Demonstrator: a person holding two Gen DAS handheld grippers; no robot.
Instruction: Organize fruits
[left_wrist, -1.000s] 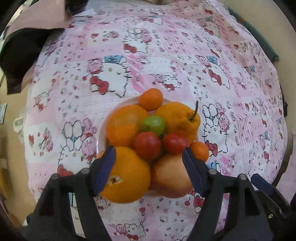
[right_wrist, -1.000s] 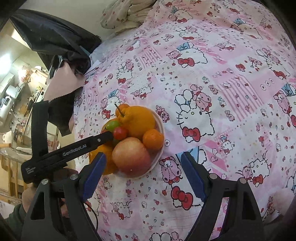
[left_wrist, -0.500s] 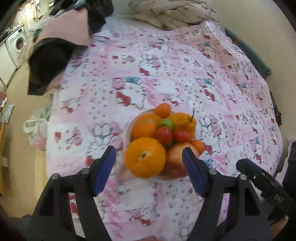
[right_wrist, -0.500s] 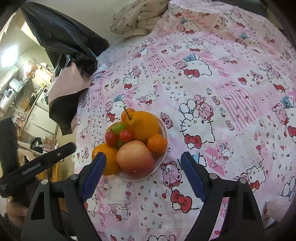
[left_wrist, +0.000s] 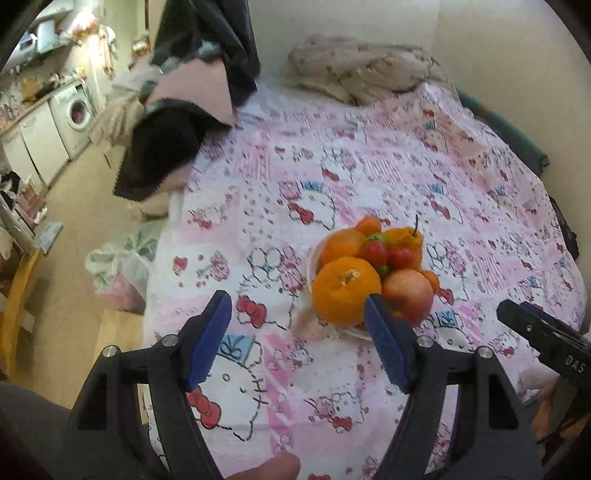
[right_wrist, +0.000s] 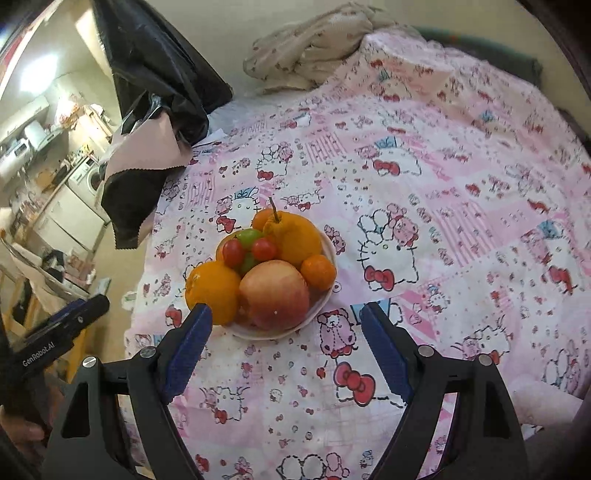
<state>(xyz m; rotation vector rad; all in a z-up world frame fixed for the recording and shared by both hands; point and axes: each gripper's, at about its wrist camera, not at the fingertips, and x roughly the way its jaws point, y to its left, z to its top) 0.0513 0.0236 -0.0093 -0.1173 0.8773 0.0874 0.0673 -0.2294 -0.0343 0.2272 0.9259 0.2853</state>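
A white bowl (right_wrist: 328, 243) piled with fruit sits on the pink Hello Kitty sheet (right_wrist: 424, 192). It holds a big orange (right_wrist: 210, 286), an apple (right_wrist: 275, 293), a stemmed orange citrus (right_wrist: 295, 238), a small tangerine (right_wrist: 318, 272), two red tomatoes (right_wrist: 249, 250) and a green fruit (right_wrist: 249, 234). The same pile shows in the left wrist view, with the big orange (left_wrist: 345, 291) and the apple (left_wrist: 408, 291) in front. My left gripper (left_wrist: 297, 334) is open and empty, near the bowl's front left. My right gripper (right_wrist: 286, 336) is open and empty, just in front of the bowl.
A black and pink cloth (right_wrist: 147, 155) hangs over the bed's left edge. A crumpled blanket (right_wrist: 310, 48) lies at the far end by the wall. Plastic bags (left_wrist: 118, 266) lie on the floor to the left. The other gripper shows at the right (left_wrist: 546, 343).
My left gripper has pulled back and up from the fruit pile, so the bowl looks smaller and more of the room shows. My right gripper has drawn slightly nearer the bowl.
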